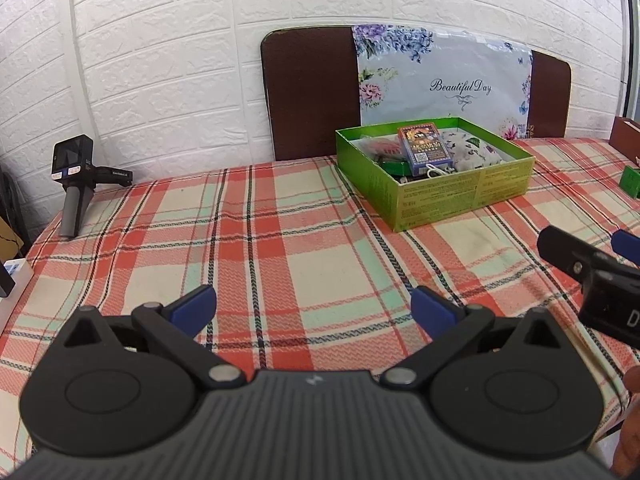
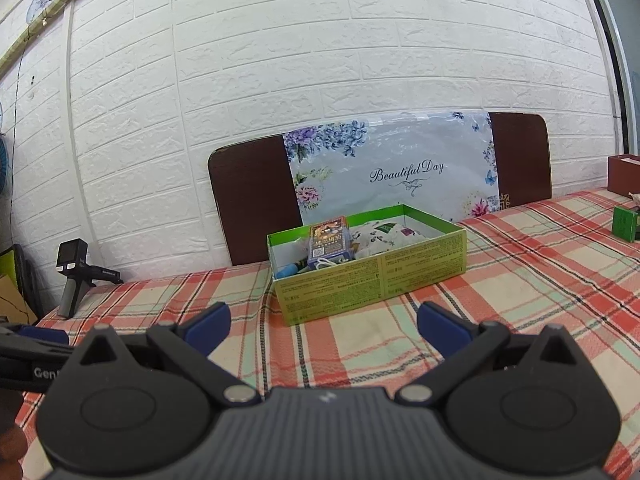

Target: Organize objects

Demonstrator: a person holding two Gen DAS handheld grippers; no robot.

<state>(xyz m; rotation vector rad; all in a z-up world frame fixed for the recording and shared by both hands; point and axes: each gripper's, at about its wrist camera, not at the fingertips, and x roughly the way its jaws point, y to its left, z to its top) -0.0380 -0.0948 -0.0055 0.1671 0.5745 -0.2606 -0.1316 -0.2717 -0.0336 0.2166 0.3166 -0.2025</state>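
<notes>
Left wrist view: the left gripper (image 1: pixel 314 306) hovers over the plaid tablecloth (image 1: pixel 256 248), fingers spread wide and empty. The green box (image 1: pixel 436 188), holding a card pack (image 1: pixel 424 150), sits well ahead, right of the fingers.

Right wrist view: the right gripper (image 2: pixel 324 326) is likewise released, empty; the green box (image 2: pixel 372 276) lies straight ahead between the fingers.

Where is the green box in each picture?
Left wrist view: the green box sits right of centre, on the checked cloth.
Right wrist view: the green box sits near the middle, just ahead of the open hand-held gripper.
Shared landmark: the "Beautiful Day" flower board stands behind the box in both.
</notes>
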